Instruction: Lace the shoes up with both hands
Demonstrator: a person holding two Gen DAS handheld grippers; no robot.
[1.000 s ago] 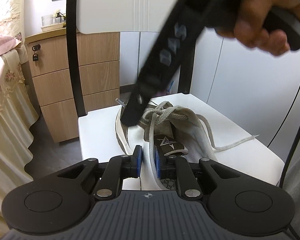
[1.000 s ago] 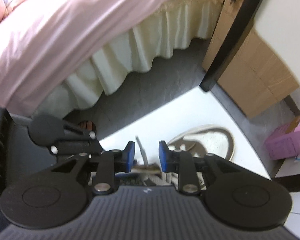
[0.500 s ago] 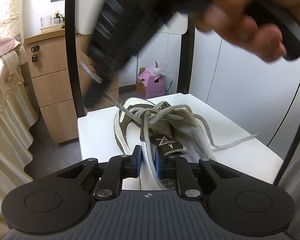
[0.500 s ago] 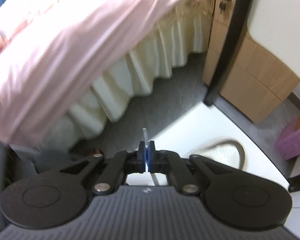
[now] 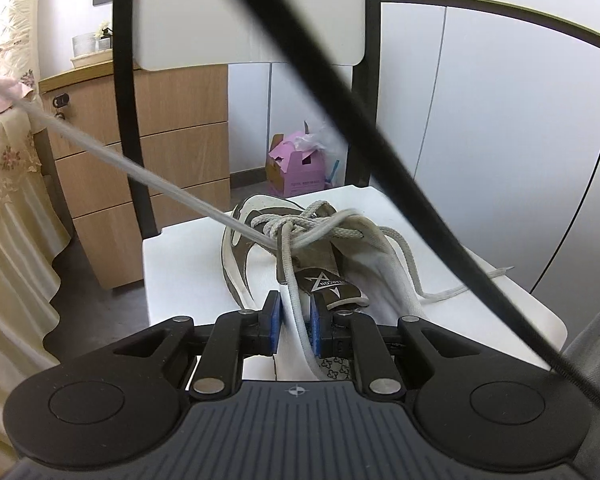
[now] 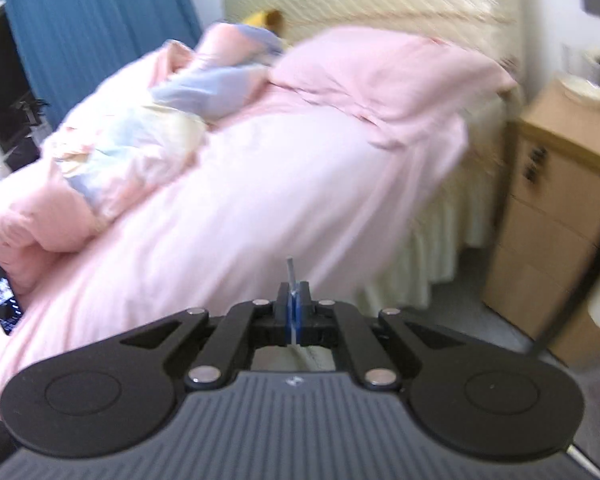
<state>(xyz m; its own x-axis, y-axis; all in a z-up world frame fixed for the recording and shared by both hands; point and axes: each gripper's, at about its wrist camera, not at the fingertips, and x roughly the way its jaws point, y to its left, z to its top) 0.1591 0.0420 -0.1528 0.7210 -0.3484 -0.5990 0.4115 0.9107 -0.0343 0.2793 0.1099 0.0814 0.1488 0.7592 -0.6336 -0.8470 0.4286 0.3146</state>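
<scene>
Two blue pads of the right hand-held gripper are pinching the grey flat shoelace tip, facing the pink-covered bed. The left hand-held gripper is standing part open around another lace strand, over the white and brown sneaker lying on the white bench
</scene>
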